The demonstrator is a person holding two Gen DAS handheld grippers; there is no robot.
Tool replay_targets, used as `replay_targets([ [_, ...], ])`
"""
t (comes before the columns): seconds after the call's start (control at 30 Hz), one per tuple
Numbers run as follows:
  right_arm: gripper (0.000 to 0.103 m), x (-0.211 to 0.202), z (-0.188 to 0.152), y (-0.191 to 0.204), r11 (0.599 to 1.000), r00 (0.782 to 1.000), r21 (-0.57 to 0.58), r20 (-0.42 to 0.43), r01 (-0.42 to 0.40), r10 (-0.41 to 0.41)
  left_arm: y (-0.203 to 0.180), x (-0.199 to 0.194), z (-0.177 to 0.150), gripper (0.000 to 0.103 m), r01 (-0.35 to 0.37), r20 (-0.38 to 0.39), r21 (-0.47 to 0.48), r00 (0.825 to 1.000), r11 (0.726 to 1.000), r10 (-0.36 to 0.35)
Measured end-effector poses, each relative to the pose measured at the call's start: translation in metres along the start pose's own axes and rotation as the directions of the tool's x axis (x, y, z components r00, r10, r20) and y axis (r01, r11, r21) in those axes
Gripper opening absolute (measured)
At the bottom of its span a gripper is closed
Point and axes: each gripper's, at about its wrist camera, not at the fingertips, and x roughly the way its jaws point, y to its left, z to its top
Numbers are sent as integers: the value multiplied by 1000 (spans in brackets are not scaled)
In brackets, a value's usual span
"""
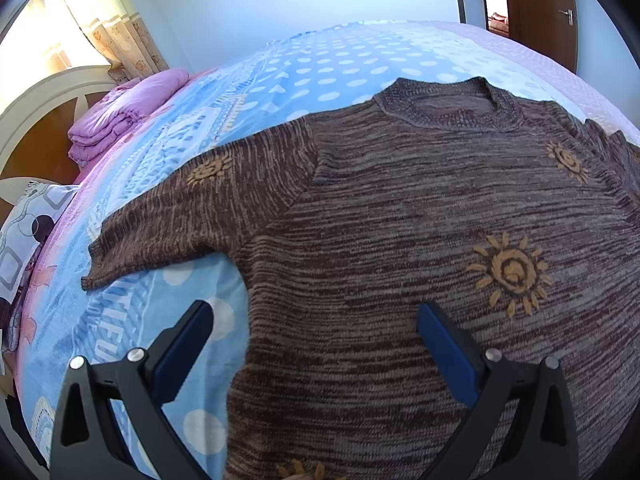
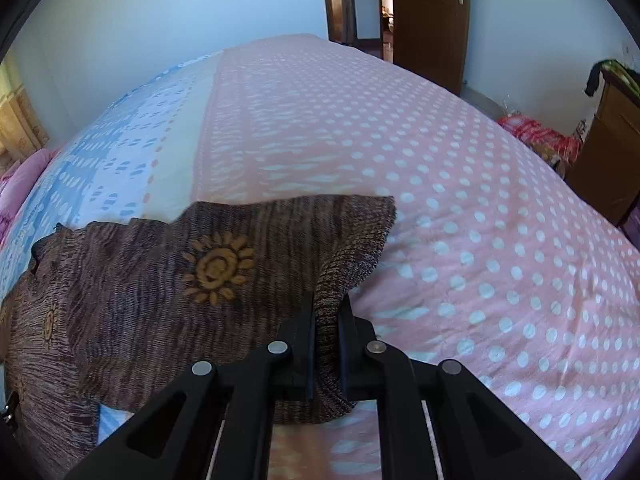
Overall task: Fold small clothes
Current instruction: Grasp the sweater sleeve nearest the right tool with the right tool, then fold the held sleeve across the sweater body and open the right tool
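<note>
A brown knit sweater point(image 1: 380, 216) with orange sun patterns lies face up on the bed, collar away from me, its left sleeve point(image 1: 168, 216) spread out to the side. My left gripper point(image 1: 314, 324) is open above the sweater's lower left edge, holding nothing. In the right wrist view my right gripper point(image 2: 326, 312) is shut on the ribbed cuff of the sweater's right sleeve point(image 2: 348, 248), lifted a little off the bed, with the rest of the sweater point(image 2: 140, 288) trailing to the left.
The bed cover is blue with white dots point(image 1: 280, 76) on the left and pink with white dots point(image 2: 460, 184) on the right. Folded purple bedding point(image 1: 120, 116) and a pillow point(image 1: 24, 236) lie at the headboard. A wooden cabinet point(image 2: 608, 152) stands at the right.
</note>
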Motion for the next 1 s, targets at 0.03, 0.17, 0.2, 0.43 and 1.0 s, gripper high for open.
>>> replay_targets([
  [0.03, 8, -8, 3, 4, 1000, 1000, -3, 20, -13, 13, 1, -2, 0, 103, 2, 3, -1, 1000, 1000, -2],
  [0.17, 8, -40, 20, 26, 998, 994, -33, 98, -50, 53, 11, -7, 1, 103, 25, 18, -18, 1000, 1000, -25],
  [0.2, 8, -47, 25, 32, 997, 992, -44, 109, -61, 65, 13, -8, 2, 103, 27, 21, -22, 999, 999, -26],
  [0.43, 8, -92, 54, 104, 980, 973, -158, 172, -124, 151, 32, -15, 10, 103, 35, 50, -57, 998, 998, -32],
  [1.0, 8, -106, 16, 353, 823, 918, -477, 74, -310, 389, 63, -19, 7, 103, 39, 88, -53, 996, 998, -34],
])
